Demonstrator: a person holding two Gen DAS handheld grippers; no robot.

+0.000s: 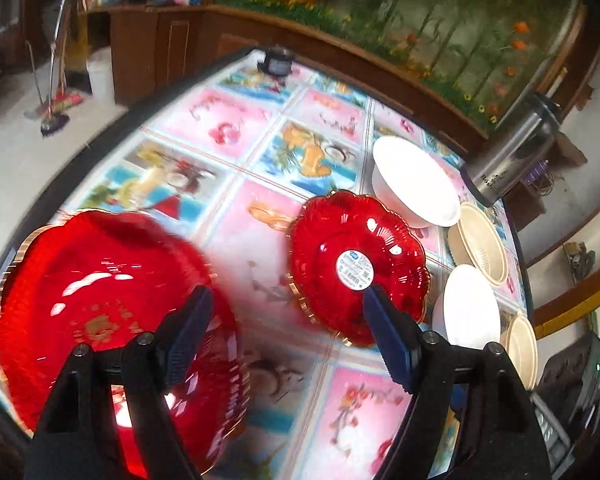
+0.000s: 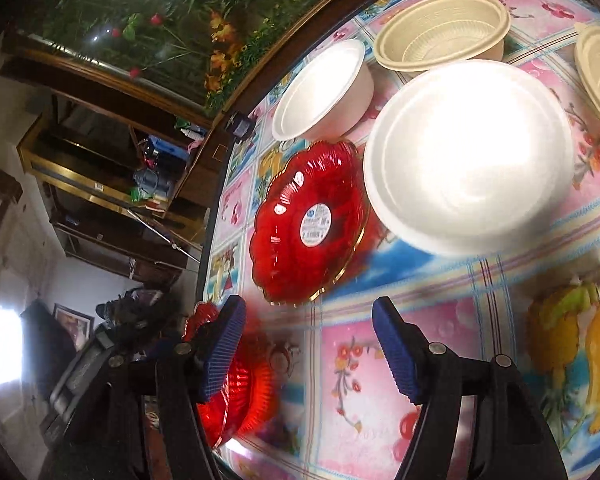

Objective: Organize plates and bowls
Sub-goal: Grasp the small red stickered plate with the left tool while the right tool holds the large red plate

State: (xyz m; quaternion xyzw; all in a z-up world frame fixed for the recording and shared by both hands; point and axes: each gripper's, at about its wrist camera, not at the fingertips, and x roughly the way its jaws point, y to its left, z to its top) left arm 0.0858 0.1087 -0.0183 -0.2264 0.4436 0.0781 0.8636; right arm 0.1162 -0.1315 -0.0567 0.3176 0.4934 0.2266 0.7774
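Observation:
A small red scalloped plate (image 1: 356, 264) with a white sticker lies on the patterned table; it also shows in the right wrist view (image 2: 308, 220). A larger red plate (image 1: 100, 300) lies at the near left table edge, under my left gripper's left finger; it also shows in the right wrist view (image 2: 236, 384). Two white bowls (image 1: 416, 180) (image 1: 472, 304) and two beige bowls (image 1: 480, 240) (image 1: 524, 348) stand at the right. My left gripper (image 1: 288, 312) is open and empty between the red plates. My right gripper (image 2: 308, 328) is open and empty, just short of the small red plate.
A steel flask (image 1: 516, 152) stands at the table's far right corner. A small dark object (image 1: 278, 64) sits at the far table edge. A flower-painted wooden panel (image 1: 420, 20) runs behind the table. In the right wrist view the near white bowl (image 2: 468, 168) is close.

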